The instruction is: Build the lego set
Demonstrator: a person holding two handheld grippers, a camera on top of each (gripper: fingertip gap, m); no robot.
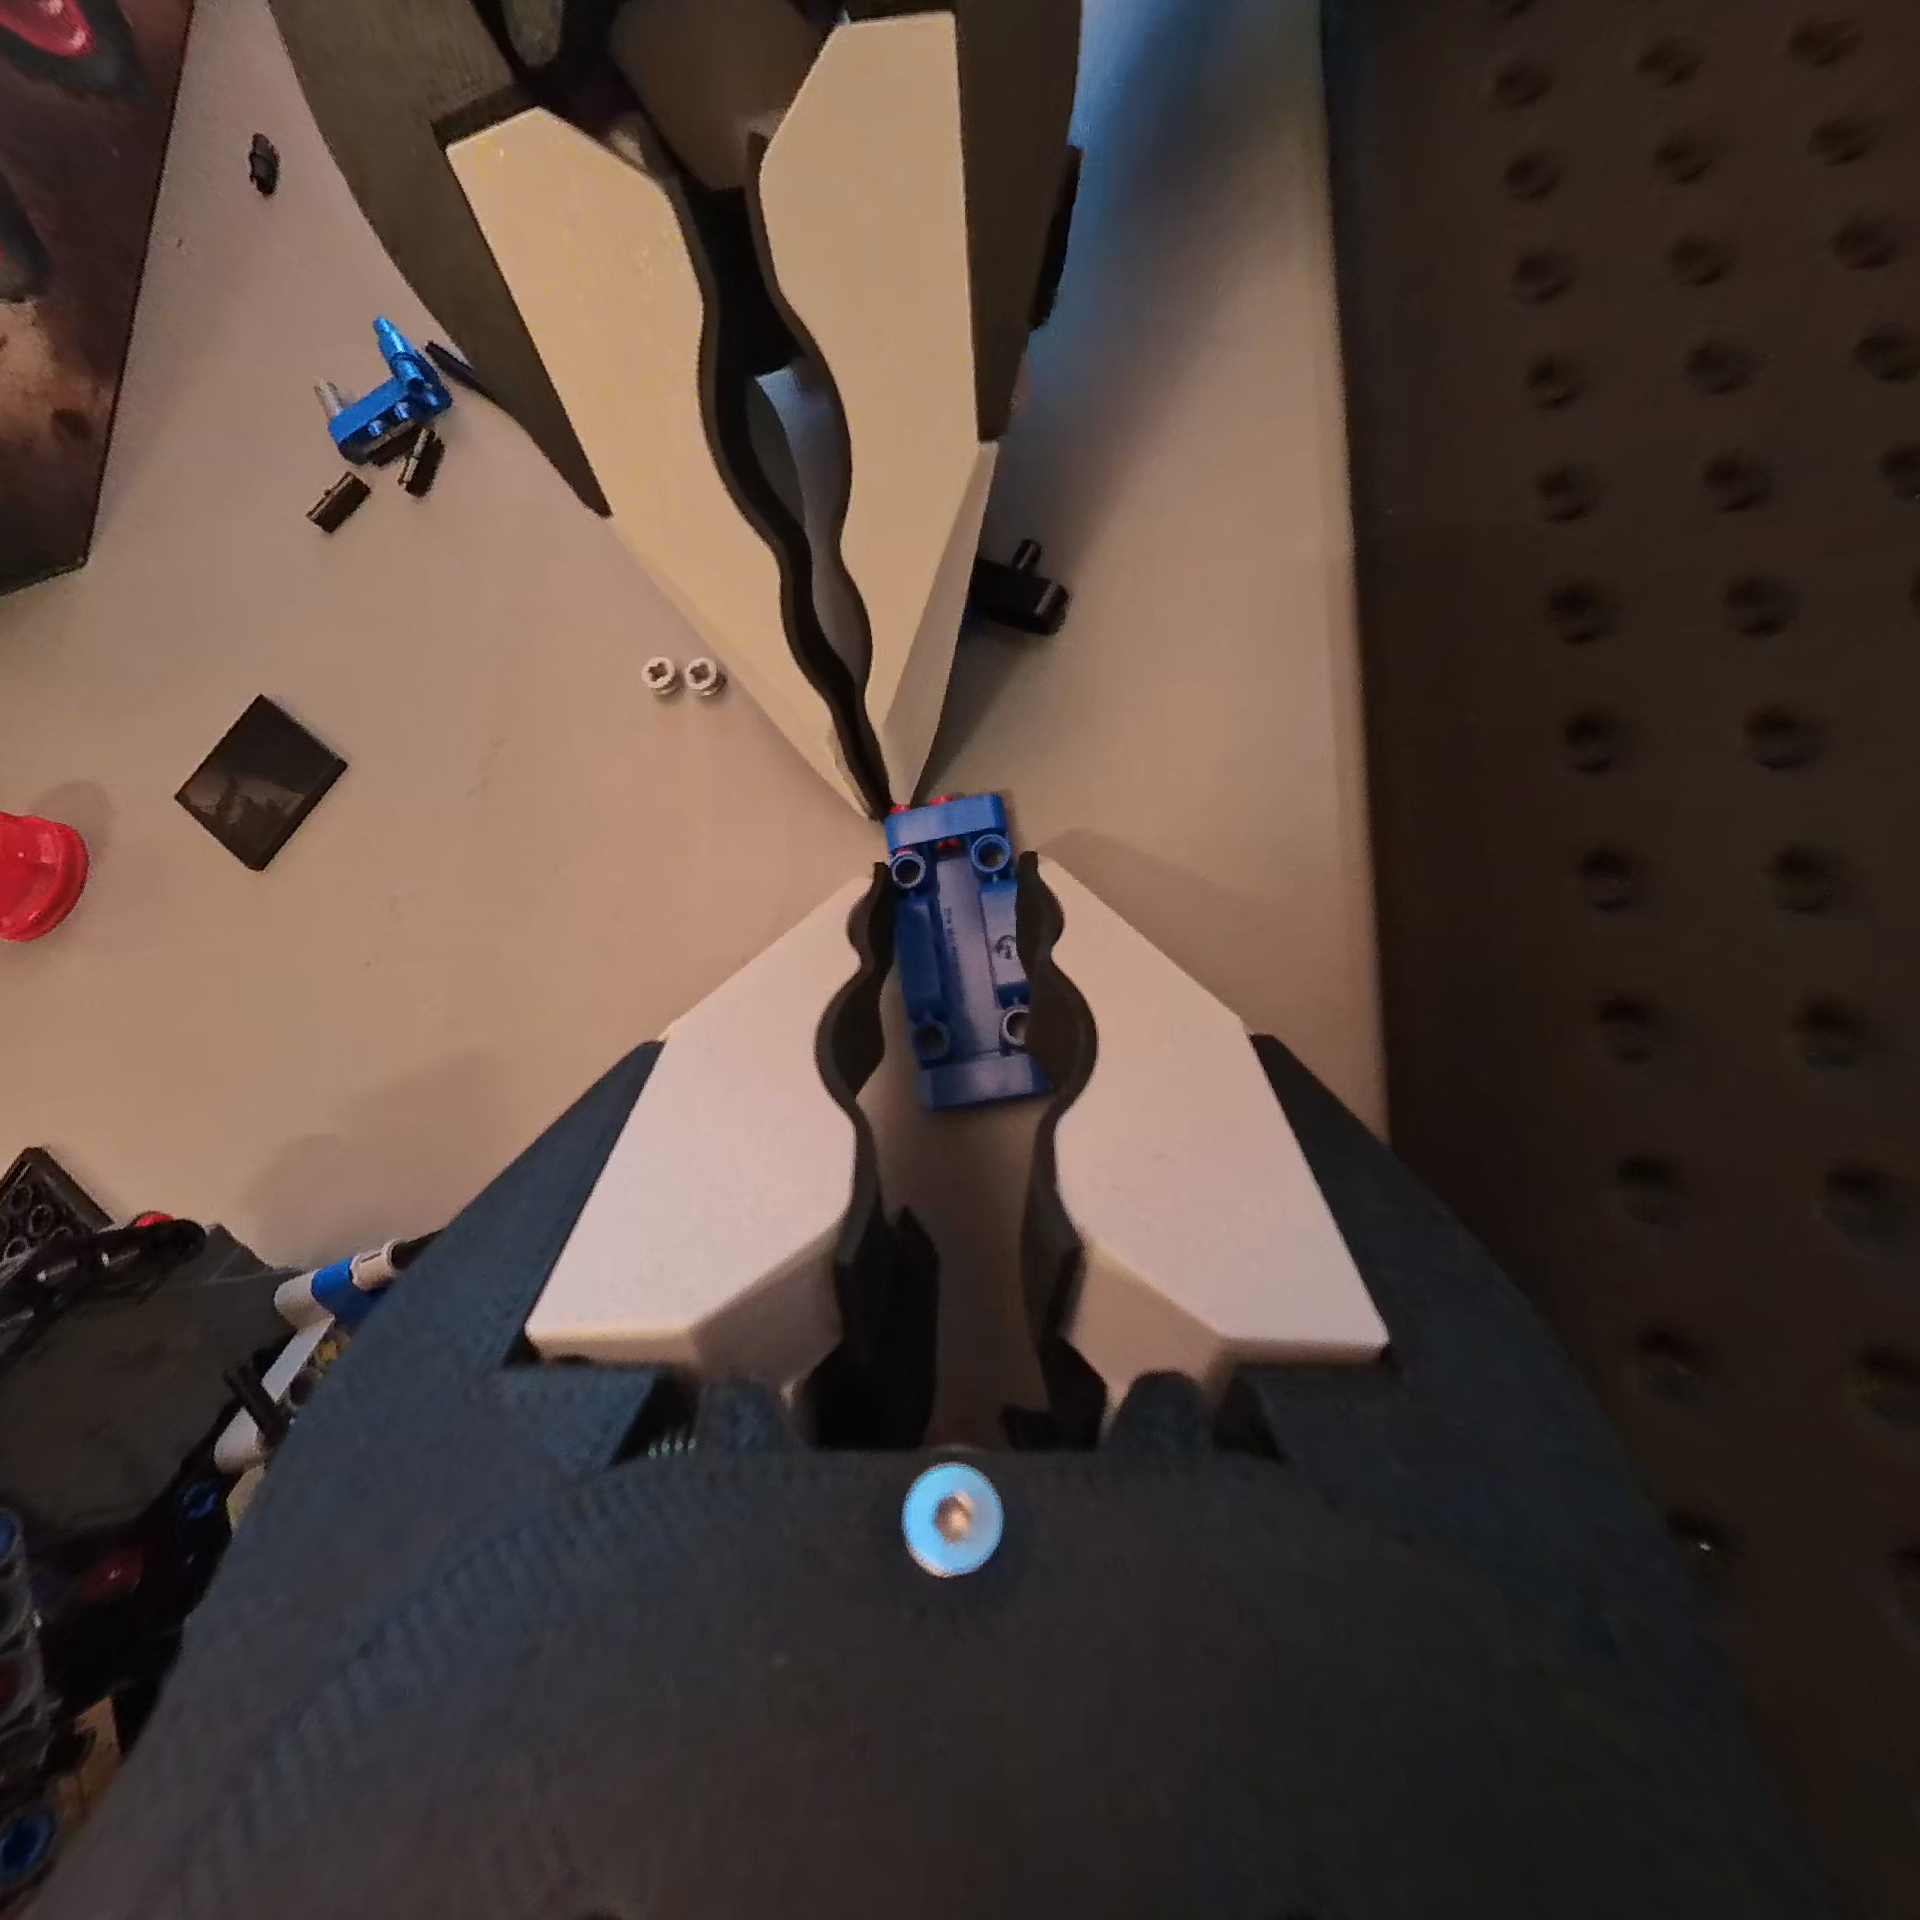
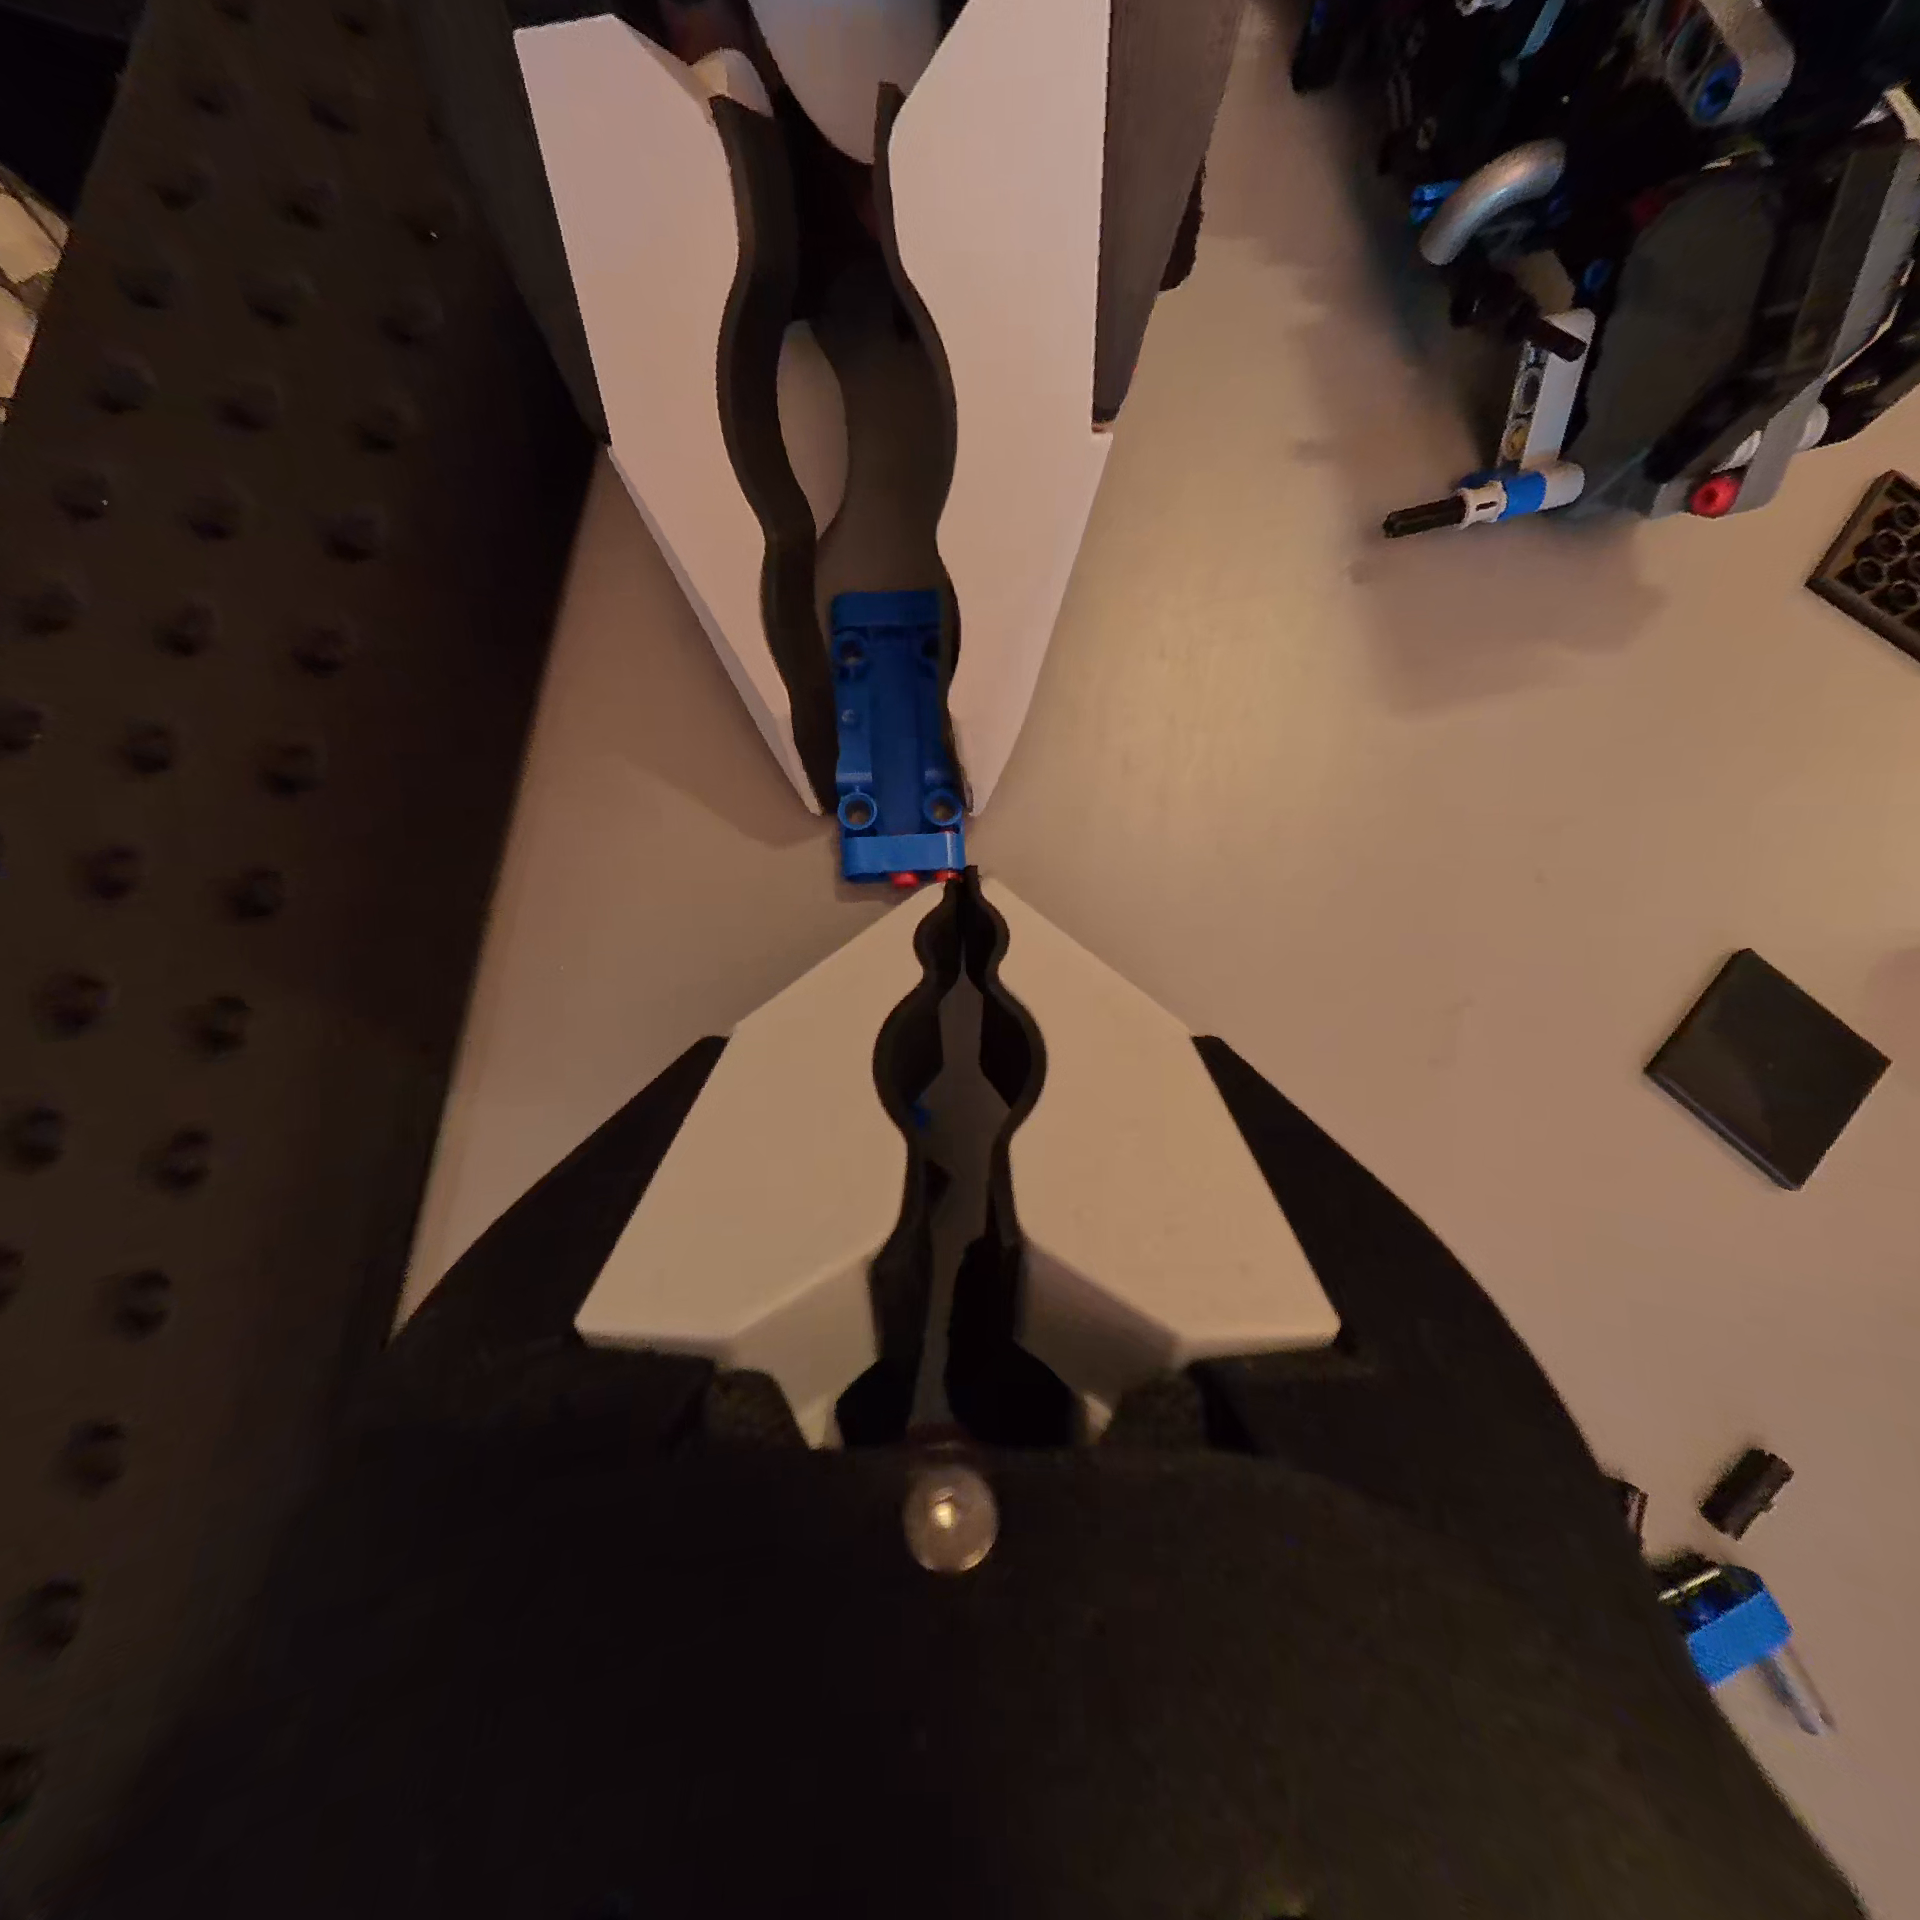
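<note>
A blue Lego panel piece with pin holes is held lengthwise between the fingers of my left gripper, just above the pale table. Two red pins stick out of its far end. My right gripper comes in from the opposite side with its fingers closed, tips touching that end by the red pins. The right wrist view shows the same: my right gripper shut at the red pins, and the left gripper clamped on the blue piece.
A black studded mat borders the table. A partly built dark model stands to one side. Loose parts lie around: a black square tile, a blue connector, two grey bushes, a black pin piece, a red part. My left and right fingertips are right by each other. From either gripper's tips it is about 15 centimetres to the black square tile. My left wrist view looks at it from another angle.
</note>
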